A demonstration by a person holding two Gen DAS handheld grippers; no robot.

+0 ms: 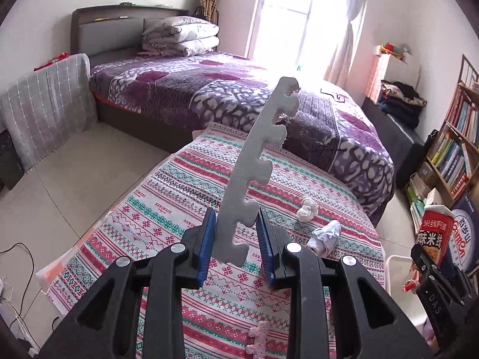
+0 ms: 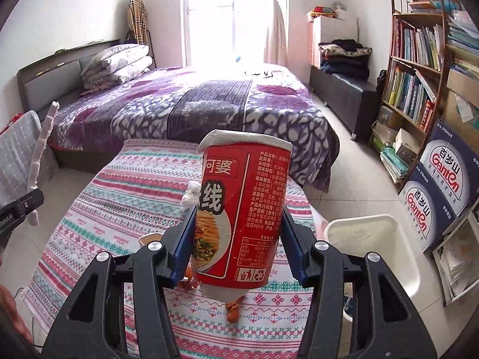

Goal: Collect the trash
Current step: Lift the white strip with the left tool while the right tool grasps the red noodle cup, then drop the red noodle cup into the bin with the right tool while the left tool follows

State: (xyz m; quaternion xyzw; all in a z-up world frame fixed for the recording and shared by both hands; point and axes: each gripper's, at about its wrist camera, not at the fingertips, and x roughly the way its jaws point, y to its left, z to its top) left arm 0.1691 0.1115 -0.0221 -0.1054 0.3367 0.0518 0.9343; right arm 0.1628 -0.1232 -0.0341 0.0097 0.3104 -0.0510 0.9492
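My left gripper is shut on a long grey foam strip with notched edges, held upright above the patterned table. My right gripper is shut on a red instant noodle cup, held above the table. The cup also shows at the right of the left wrist view. Two crumpled papers lie on the table. A small pink foam piece lies near the front edge. Orange scraps lie under the cup.
A white bin stands on the floor right of the table. A bed with a purple cover is behind. A bookshelf and Ganten boxes line the right wall. Cables lie on the floor at left.
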